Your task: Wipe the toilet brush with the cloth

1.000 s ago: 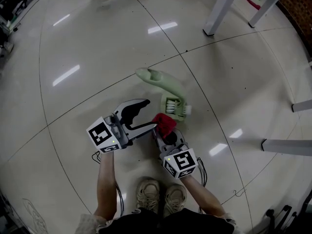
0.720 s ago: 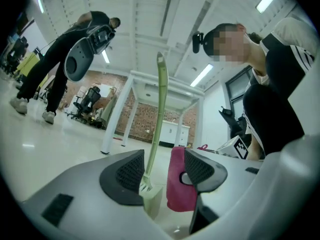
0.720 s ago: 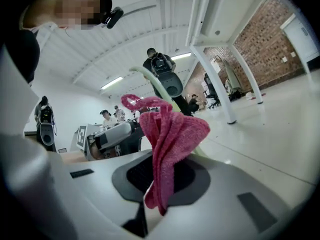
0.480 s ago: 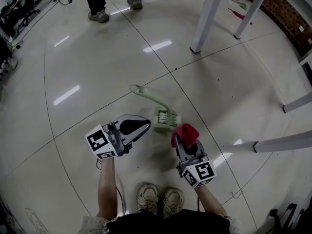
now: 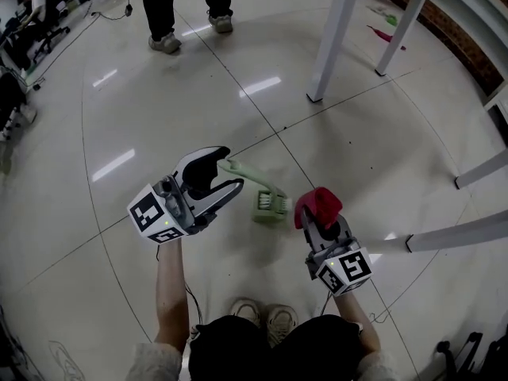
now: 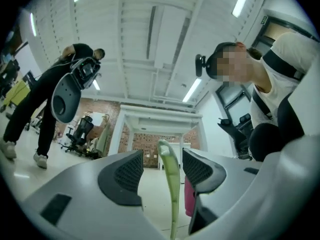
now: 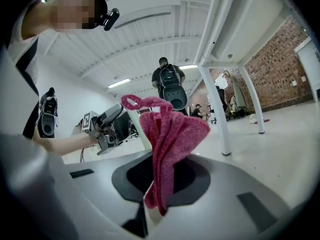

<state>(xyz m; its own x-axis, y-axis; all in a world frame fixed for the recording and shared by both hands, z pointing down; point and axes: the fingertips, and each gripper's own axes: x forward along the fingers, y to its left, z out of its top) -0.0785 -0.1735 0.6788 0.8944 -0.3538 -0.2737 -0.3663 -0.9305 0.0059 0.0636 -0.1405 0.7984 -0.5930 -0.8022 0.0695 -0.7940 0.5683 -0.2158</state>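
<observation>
Both forearms reach forward over the glossy pale tiled floor [image 5: 119, 236], the left gripper [image 5: 232, 168] angled toward the right one. Its jaws stand apart, having just been opening, and the thin handle of the pale green plastic toilet brush [image 5: 270, 205] rises between the pads, clear of both. The right gripper [image 5: 316, 219], held apart from the left with the brush's bristled head between them, is clamped on the bunched red terry cloth [image 5: 319, 202], which sticks up past its tips.

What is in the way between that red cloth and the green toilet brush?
Nothing visible. In the head view, only bare floor shows in the small gap between the cloth, pinched in the right gripper, and the brush.
</observation>
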